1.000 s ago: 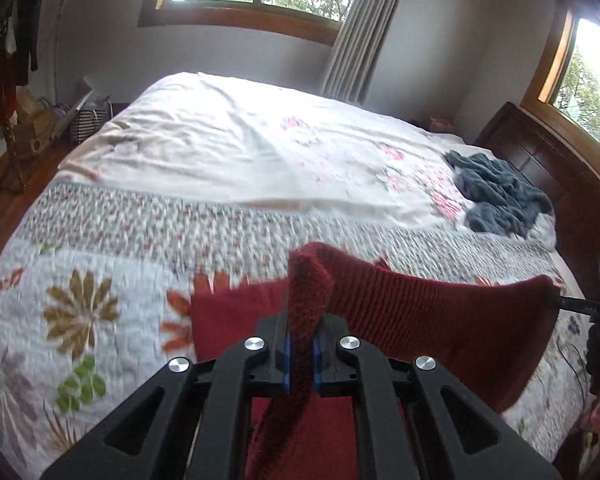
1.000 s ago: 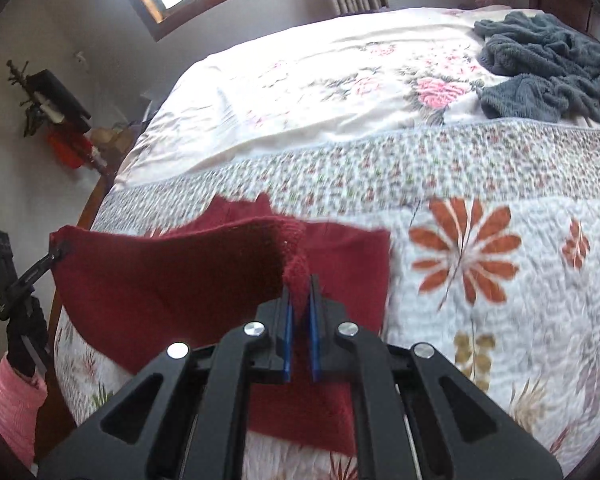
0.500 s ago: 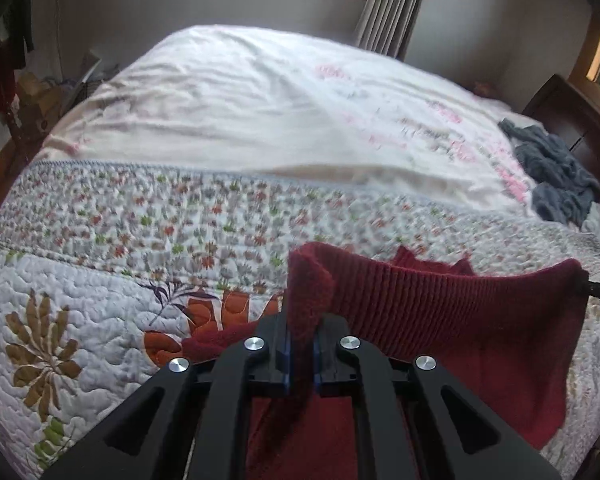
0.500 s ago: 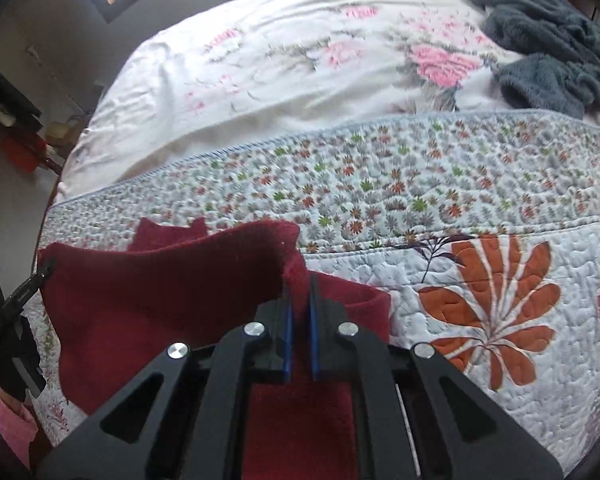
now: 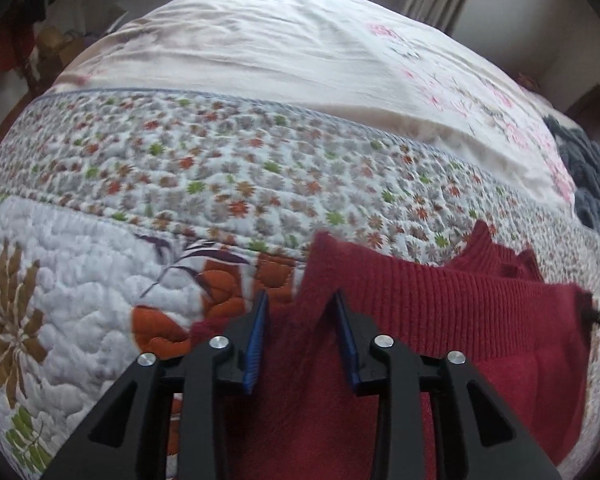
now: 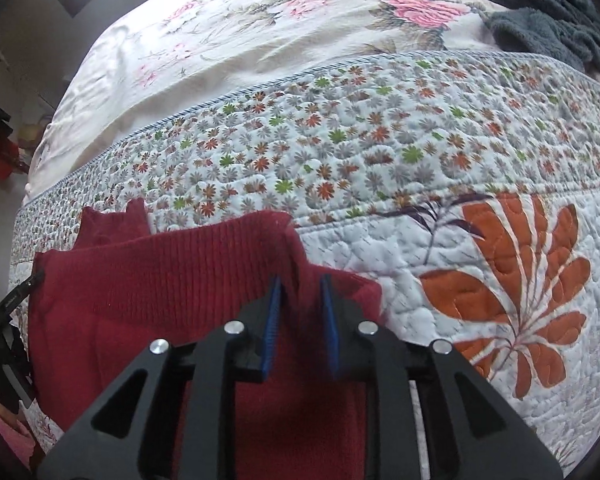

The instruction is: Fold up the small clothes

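Observation:
A dark red knit garment lies folded over on the flowered quilt. Its ribbed hem edge runs across the top, and a lower layer pokes out beyond it. My left gripper stands open, with the hem's left corner loose between its blue pads. In the right wrist view the same garment fills the lower left. My right gripper is also open, and the hem's right corner sits between its fingers. The left gripper's tip shows at that view's left edge.
The quilt covers the near half of the bed, and a pale floral sheet covers the far half. A grey fluffy garment lies heaped at the far right. A dark wooden bed frame borders that side.
Both grippers carried the hem forward and down onto the quilt, then opened and let go of its corners. The hem now rests on the lower layer.

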`<state>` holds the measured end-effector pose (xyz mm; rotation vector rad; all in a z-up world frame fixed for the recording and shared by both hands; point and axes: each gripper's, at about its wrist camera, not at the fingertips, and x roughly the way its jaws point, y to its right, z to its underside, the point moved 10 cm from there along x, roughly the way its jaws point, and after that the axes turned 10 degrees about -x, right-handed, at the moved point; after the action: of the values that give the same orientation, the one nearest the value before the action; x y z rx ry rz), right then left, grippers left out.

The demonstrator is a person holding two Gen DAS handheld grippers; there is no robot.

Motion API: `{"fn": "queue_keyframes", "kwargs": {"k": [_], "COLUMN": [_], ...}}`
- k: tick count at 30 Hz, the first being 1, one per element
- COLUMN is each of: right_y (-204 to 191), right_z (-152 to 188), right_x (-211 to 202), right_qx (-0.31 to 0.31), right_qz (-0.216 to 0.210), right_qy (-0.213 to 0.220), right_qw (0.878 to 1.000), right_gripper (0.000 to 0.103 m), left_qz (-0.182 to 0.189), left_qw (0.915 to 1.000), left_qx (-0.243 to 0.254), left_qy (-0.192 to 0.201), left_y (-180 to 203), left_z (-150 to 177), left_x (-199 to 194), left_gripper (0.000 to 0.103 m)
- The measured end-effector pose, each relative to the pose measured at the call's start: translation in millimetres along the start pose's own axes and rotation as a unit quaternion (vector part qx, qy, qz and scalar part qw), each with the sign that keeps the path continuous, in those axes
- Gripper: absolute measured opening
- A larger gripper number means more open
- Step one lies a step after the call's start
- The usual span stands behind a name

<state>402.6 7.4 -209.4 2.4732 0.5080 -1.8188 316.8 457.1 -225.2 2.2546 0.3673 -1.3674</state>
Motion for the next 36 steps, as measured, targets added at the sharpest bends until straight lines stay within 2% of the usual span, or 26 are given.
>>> {"fn": "queue_keyframes", "kwargs": {"k": [3,5,8,11,16,18,19,20,23,30,36], "right_y": [7.7,11.5,11.1,10.7,-1.9,-5.7,-8.4,-10.9,-12.5,-3.2,-0.2], "right_z": [10.1,25.4,57.1,94.6,158.1,175.2,184.2,189.8,192.7,206.4,211.3], "right_x": [-15.6,-30.0,-52.3,-69.5,-75.8,-72.9,-69.3,-67.0,-67.4,-55.4,-45.1], "right_qx": [0.017,0.019,0.012,0.015,0.033,0.032,0.028,0.024,0.010,0.013,0.038], "right_qz": [-0.016,-0.026,-0.044,-0.059,-0.110,-0.109,-0.106,-0.102,-0.077,-0.055,-0.070], "right_qy": [0.008,0.007,0.007,-0.001,-0.026,-0.036,-0.043,-0.047,-0.045,-0.063,-0.068], "right_qw": [1.000,0.999,0.999,0.998,0.993,0.993,0.993,0.993,0.996,0.996,0.995], "right_gripper": [0.028,0.029,0.032,0.039,0.040,0.040,0.037,0.027,0.009,0.008,0.010], "left_qz": [-0.003,-0.009,0.009,0.035,0.063,0.068,0.065,0.061,0.056,0.047,0.046], "left_qw": [0.9995,0.9992,0.9989,0.9985,0.9966,0.9956,0.9952,0.9951,0.9947,0.9945,0.9940], "left_qx": [-0.023,-0.016,0.013,0.033,0.052,0.060,0.067,0.069,0.063,0.063,0.074], "left_qy": [0.022,0.037,0.044,0.028,-0.014,-0.025,-0.029,-0.035,-0.059,-0.069,-0.065], "left_y": [-16.4,-21.4,-13.2,-2.9,12.9,18.4,20.1,20.7,19.6,11.6,10.1], "left_z": [-10.2,-8.6,11.0,43.2,104.2,120.0,129.1,136.8,154.8,166.1,169.3], "left_x": [-23.3,-43.9,-79.0,-102.0,-113.5,-112.3,-109.8,-105.7,-92.9,-78.4,-73.6], "left_gripper": [0.039,0.039,0.043,0.046,0.048,0.048,0.049,0.049,0.049,0.049,0.049]}}
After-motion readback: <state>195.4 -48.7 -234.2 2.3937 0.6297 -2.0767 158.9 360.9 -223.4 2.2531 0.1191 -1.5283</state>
